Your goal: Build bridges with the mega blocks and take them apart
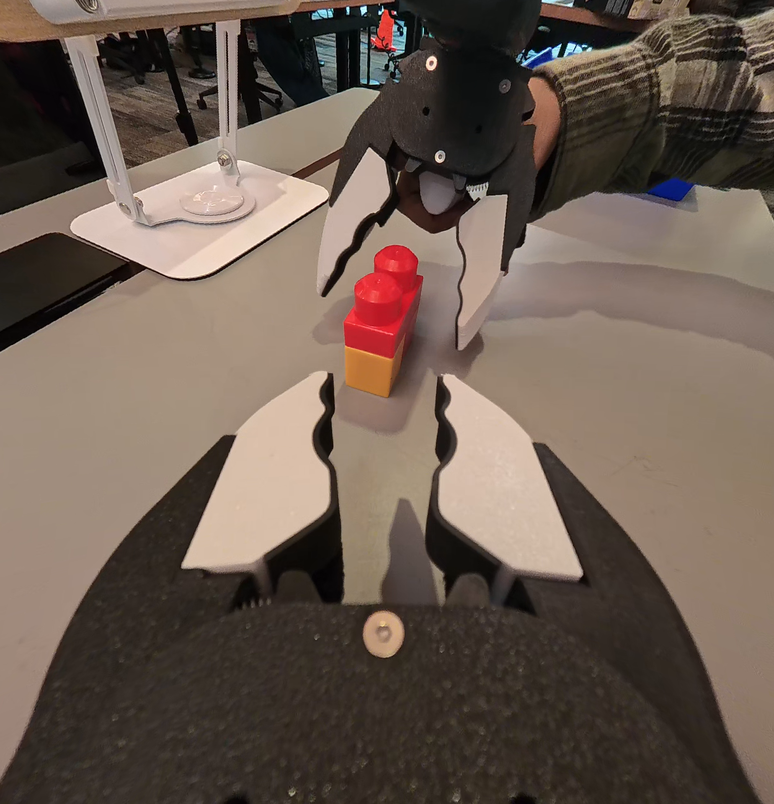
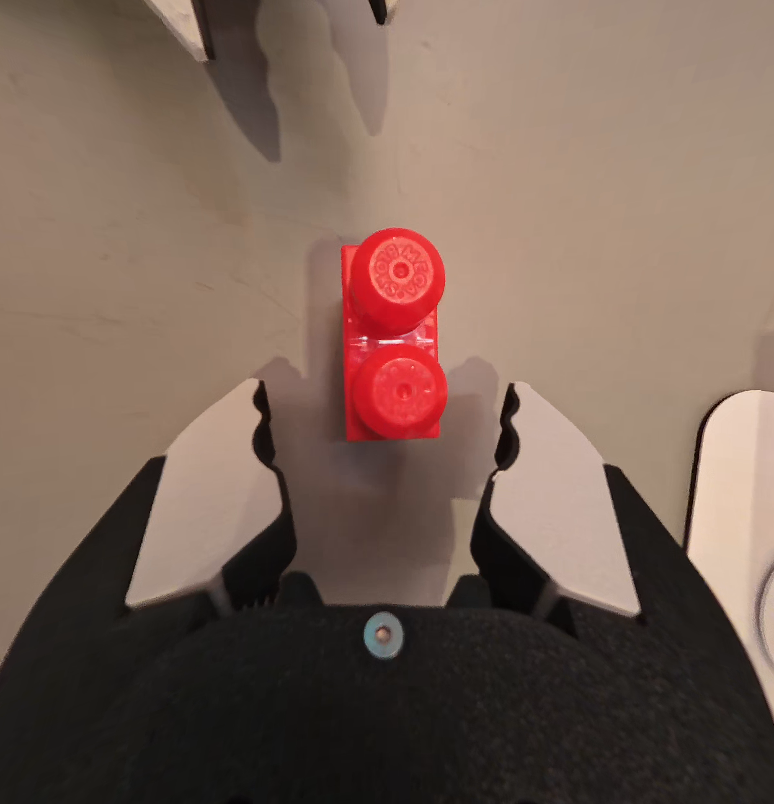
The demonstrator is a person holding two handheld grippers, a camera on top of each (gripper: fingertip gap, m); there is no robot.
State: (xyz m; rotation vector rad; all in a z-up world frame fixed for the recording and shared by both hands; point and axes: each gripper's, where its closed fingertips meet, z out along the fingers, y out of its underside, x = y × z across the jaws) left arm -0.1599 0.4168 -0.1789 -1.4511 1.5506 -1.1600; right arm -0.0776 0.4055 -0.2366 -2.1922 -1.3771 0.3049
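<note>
A red two-stud block (image 1: 383, 313) sits stacked on an orange block (image 1: 370, 370) on the grey table (image 1: 159, 413). My left gripper (image 1: 383, 378) is open and empty, low over the table, its fingertips just short of the stack. My right gripper (image 1: 394, 313) hangs open above and behind the stack, pointing down, its fingers on either side of the red block and apart from it. In the right wrist view I look straight down on the red block (image 2: 394, 343), with the open right gripper (image 2: 385, 387) just below it. The orange block is hidden there.
A white stand with a flat base (image 1: 202, 217) stands at the back left; its base edge (image 2: 751, 500) shows at right in the right wrist view. A small blue piece (image 1: 670, 189) lies far right. A plaid sleeve (image 1: 659, 108) holds the right gripper. The left gripper's fingertips (image 2: 194, 30) show at top. Some 11 cm of space lies between my two pairs of fingers. The right tips stand about 5 cm off the red two-stud block (image 1: 383, 313).
</note>
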